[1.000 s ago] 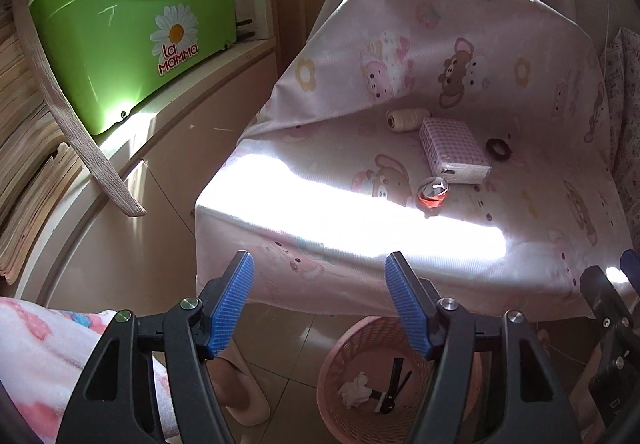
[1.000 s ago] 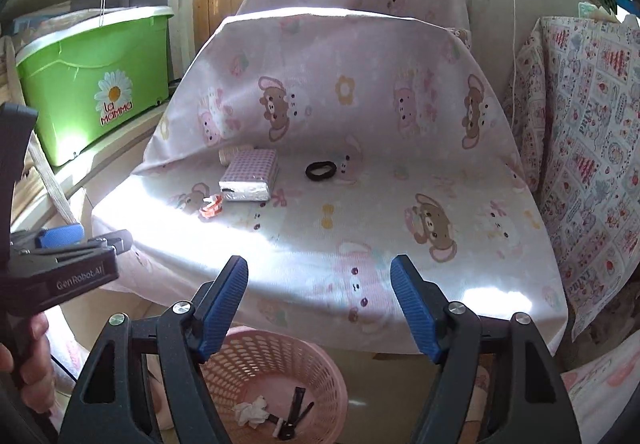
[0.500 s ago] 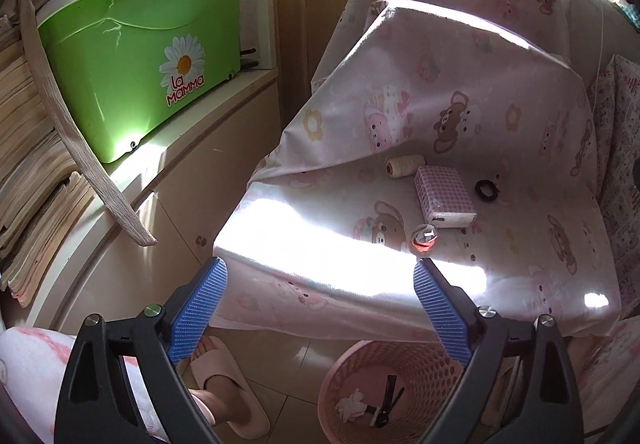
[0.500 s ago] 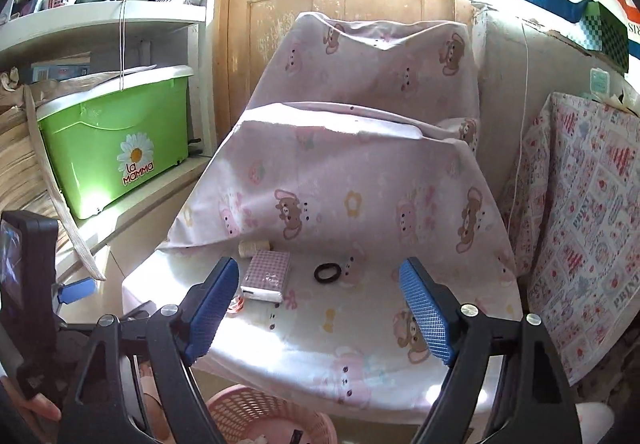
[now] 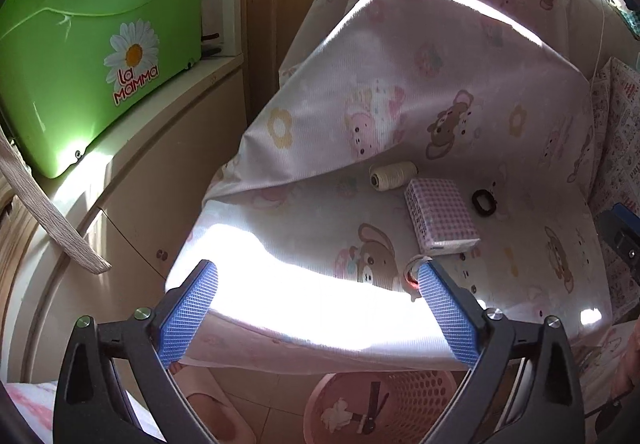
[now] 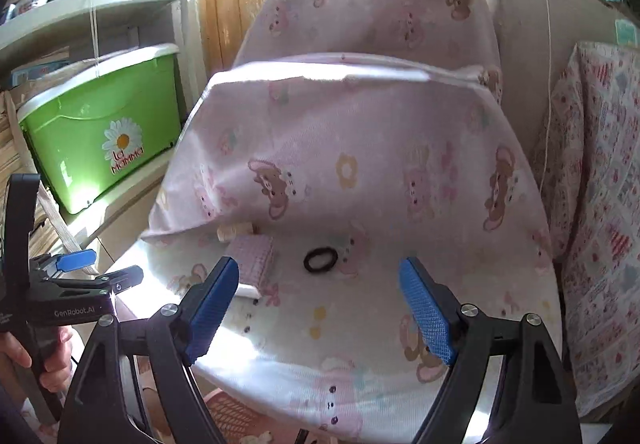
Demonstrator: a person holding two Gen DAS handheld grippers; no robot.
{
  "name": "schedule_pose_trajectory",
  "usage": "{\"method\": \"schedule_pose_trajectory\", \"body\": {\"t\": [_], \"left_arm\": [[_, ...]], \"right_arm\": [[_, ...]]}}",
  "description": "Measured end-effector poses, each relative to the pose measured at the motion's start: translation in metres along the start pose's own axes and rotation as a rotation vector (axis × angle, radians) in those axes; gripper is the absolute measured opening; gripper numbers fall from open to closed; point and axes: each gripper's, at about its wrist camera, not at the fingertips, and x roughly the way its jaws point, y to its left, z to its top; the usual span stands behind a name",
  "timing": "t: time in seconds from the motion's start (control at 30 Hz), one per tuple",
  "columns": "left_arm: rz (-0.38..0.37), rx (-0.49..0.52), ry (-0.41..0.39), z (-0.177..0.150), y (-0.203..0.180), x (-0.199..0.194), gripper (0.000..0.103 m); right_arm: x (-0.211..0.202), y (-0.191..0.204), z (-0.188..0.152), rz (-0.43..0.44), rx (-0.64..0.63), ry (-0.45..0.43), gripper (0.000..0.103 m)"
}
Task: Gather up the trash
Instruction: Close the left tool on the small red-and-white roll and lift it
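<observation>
Both grippers, left (image 5: 316, 308) and right (image 6: 320, 308), are held wide open, nothing gripped. Small red scrap (image 5: 412, 276) lies near seat edge, beside left gripper's right finger. Basket (image 5: 320, 404) is set below edge for drops.

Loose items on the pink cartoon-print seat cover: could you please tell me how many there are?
4: cream thread spool at the back, pink checked tissue pack beside it, black hair tie rightward, red-and-white small item nearest, partly hidden.
</observation>
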Motion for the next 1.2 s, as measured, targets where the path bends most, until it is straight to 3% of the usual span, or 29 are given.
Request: {"method": "schedule_pose_trajectory", "body": {"t": [0.03, 0.07, 0.1, 0.23, 0.4, 0.67, 0.9, 1.07, 1.13, 1.2], "left_arm": [[-0.019, -0.002, 0.042, -0.003, -0.003, 0.007, 0.08], [-0.049, -0.007, 0.079, -0.006, -0.007, 0.014, 0.063], [-0.068, -0.014, 0.088, -0.006, -0.01, 0.016, 0.059], [-0.057, -0.002, 0.061, -0.007, -0.022, 0.02, 0.059], [-0.024, 0.063, 0.086, -0.012, -0.034, 0.029, 0.057], [-0.037, 0.058, 0.086, -0.013, -0.039, 0.036, 0.058], [-0.006, 0.137, 0.03, -0.013, -0.062, 0.041, 0.077], [0.017, 0.183, 0.0, -0.012, -0.077, 0.05, 0.077], [0.014, 0.191, -0.004, -0.014, -0.079, 0.052, 0.069], [0.004, 0.199, 0.0, -0.015, -0.082, 0.054, 0.034]], "right_arm": [[0.007, -0.004, -0.002, -0.01, -0.002, 0.033, 0.084], [0.011, -0.009, -0.003, -0.025, 0.001, 0.045, 0.084], [0.012, -0.016, -0.002, -0.039, 0.015, 0.038, 0.084], [0.019, -0.039, 0.0, -0.059, 0.118, 0.043, 0.084], [0.029, -0.054, -0.002, -0.037, 0.195, 0.091, 0.084], [0.028, -0.051, -0.005, -0.053, 0.172, 0.091, 0.084], [0.033, -0.038, -0.01, -0.05, 0.116, 0.109, 0.084], [0.034, -0.037, -0.009, -0.056, 0.106, 0.11, 0.084], [0.034, -0.039, -0.009, -0.054, 0.116, 0.11, 0.084], [0.034, -0.042, -0.008, -0.063, 0.125, 0.111, 0.084]]}}
